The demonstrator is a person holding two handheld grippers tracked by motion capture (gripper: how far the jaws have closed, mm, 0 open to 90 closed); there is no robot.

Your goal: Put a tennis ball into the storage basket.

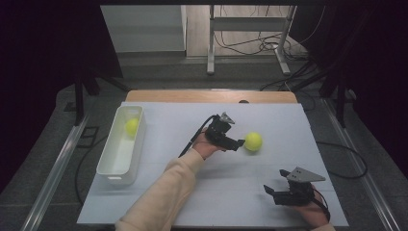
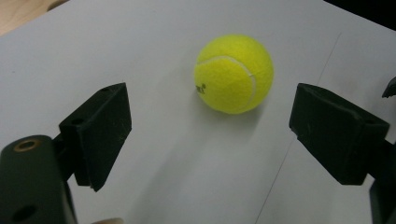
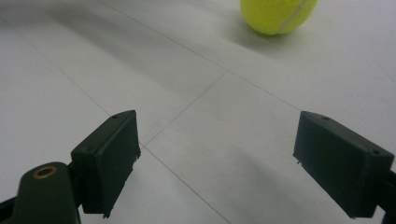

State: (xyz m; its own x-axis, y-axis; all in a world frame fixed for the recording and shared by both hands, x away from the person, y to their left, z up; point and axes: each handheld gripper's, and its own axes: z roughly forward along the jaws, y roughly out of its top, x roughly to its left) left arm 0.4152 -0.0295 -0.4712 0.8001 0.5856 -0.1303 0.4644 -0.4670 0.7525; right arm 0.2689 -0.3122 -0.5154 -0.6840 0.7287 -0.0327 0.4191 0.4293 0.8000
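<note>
Lying just ahead of the left gripper (image 2: 205, 135) — jaws spread, nothing between — the tennis ball (image 2: 233, 73) rests untouched.

A white bin (image 1: 119, 153) lies lengthwise along the left edge of the white sheet (image 1: 269, 192) that covers the table, with a second yellow ball (image 1: 132, 126) inside it at its far end. A strip of bare wooden table (image 1: 192, 96) shows beyond the sheet's far edge. Behind the table, on the grey floor (image 1: 163, 72), stand the legs of a metal frame (image 1: 248, 29) with loose cables (image 1: 262, 45) lying between them.
</note>
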